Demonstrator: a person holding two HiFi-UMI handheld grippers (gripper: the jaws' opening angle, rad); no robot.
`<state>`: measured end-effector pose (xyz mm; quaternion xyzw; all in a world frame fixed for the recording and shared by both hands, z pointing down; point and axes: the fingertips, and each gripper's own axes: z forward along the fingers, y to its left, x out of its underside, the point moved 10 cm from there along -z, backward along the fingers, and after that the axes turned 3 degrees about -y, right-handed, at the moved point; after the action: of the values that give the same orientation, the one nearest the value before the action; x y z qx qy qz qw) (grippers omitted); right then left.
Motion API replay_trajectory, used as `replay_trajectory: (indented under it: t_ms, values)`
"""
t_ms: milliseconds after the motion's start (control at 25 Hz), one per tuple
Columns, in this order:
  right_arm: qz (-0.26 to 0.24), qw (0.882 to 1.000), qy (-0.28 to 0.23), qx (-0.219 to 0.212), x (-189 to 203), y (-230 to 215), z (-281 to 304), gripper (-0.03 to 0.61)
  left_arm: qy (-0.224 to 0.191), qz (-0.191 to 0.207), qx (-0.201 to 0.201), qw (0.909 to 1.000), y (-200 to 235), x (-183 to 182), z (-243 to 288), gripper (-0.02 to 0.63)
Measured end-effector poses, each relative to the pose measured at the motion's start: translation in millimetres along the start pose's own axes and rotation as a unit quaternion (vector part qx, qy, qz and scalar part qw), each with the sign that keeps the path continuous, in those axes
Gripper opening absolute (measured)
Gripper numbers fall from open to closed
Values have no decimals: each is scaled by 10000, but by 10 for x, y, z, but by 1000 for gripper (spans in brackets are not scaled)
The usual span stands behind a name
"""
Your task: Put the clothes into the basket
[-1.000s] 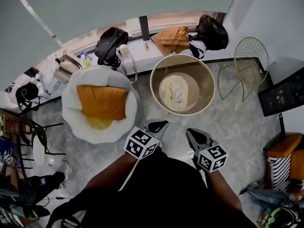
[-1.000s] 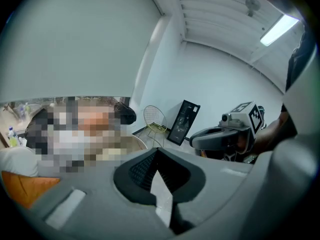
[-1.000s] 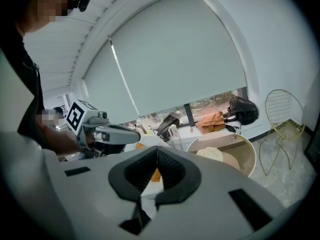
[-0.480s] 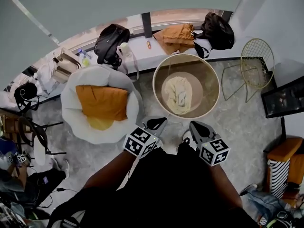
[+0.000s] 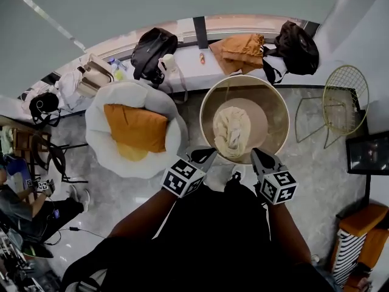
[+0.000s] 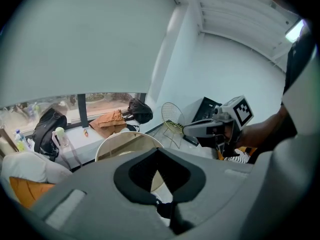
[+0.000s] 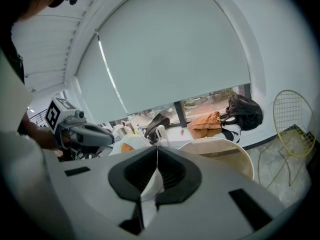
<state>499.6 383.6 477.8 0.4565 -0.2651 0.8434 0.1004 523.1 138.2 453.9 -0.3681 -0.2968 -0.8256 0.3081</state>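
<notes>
Left gripper (image 5: 208, 153), right gripper (image 5: 257, 154) nearer one basket (image 5: 276, 102); fingers (image 7: 172, 176) pressed together; one cream garment (image 5: 232, 129) inside.

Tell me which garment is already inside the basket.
The cream garment, bunched on the floor of the basket; the orange garment lies outside, on the window ledge behind it.

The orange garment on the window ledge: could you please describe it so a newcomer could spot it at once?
Find the white window ledge along the far wall, behind the round basket. The orange garment lies crumpled on it. Its neighbour is a black bag, while the orange cushion lies on a white seat, not the ledge.
</notes>
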Motion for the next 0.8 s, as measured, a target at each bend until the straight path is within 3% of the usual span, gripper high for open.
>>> replay_trajectory:
  t_ms: [440, 640, 800]
  values:
    - [-95, 9972, 627, -404, -14, -1076, 484, 16, 46, -220, -796, 9966, 161, -420, 707, 0]
    - [-117, 9931, 1093, -420, 63, -1263, 792, 17, 283, -322, -810, 9958, 312, -389, 813, 0]
    - [-107, 9905, 1340, -284, 127, -1303, 1104, 17, 567, -311, -604, 9961, 556, -317, 961, 0]
